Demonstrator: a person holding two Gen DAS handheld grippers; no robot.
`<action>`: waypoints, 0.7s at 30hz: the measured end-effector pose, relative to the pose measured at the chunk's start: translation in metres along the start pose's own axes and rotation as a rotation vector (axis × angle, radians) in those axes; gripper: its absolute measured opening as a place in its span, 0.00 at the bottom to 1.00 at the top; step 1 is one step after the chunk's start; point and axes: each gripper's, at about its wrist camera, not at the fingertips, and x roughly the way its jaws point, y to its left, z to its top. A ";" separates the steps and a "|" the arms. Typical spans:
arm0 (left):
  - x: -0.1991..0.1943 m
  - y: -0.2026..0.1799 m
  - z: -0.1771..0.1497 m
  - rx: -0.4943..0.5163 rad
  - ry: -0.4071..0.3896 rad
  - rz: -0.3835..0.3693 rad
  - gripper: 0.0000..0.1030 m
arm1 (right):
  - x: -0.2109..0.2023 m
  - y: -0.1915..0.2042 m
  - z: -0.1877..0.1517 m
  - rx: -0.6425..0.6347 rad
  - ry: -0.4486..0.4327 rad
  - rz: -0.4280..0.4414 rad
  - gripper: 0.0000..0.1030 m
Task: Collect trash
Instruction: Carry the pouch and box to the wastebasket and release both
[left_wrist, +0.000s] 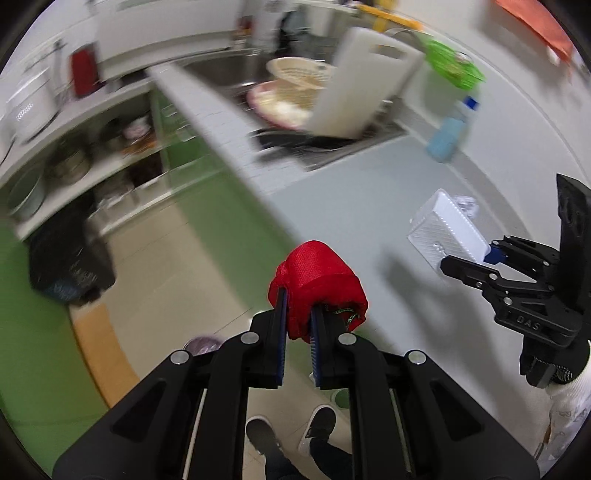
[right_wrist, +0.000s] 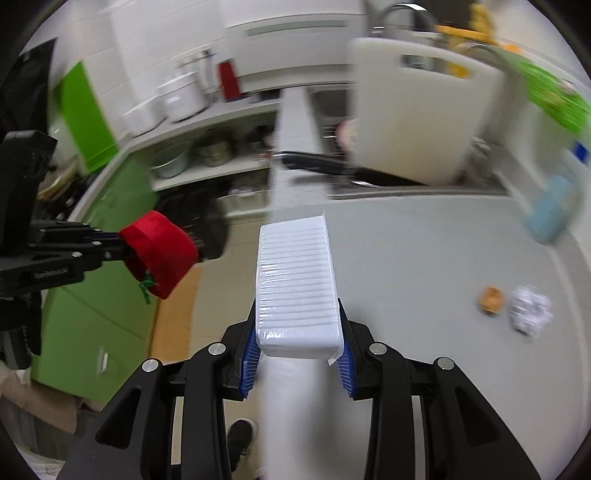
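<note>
My left gripper (left_wrist: 298, 314) is shut on a crumpled red mesh bag (left_wrist: 317, 280), held over the counter's front edge; from the right wrist view the same red bag (right_wrist: 159, 254) hangs at the left in the left gripper (right_wrist: 114, 249). My right gripper (right_wrist: 297, 347) is shut on a white ribbed plastic tray (right_wrist: 295, 284), held above the grey counter (right_wrist: 424, 258). In the left wrist view that tray (left_wrist: 445, 232) shows at the right in the right gripper (left_wrist: 476, 260). A crumpled white paper ball (right_wrist: 530, 310) and an orange scrap (right_wrist: 491, 300) lie on the counter to the right.
A sink (left_wrist: 236, 70) holds a beige colander (left_wrist: 299, 75), a pink bowl and a leaning white cutting board (left_wrist: 365, 85). A blue bottle (left_wrist: 448, 131) stands on the counter. A black bin bag (left_wrist: 68, 258) sits on the floor by open shelves. A person's shoes (left_wrist: 291, 432) are below.
</note>
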 end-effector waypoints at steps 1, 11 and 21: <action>-0.002 0.015 -0.008 -0.016 -0.003 0.020 0.10 | 0.008 0.013 0.001 -0.013 0.006 0.010 0.34; 0.056 0.153 -0.087 -0.168 0.044 0.139 0.10 | 0.141 0.110 -0.012 -0.095 0.134 0.063 0.34; 0.239 0.256 -0.191 -0.251 0.180 0.148 0.10 | 0.314 0.136 -0.078 -0.121 0.242 0.073 0.34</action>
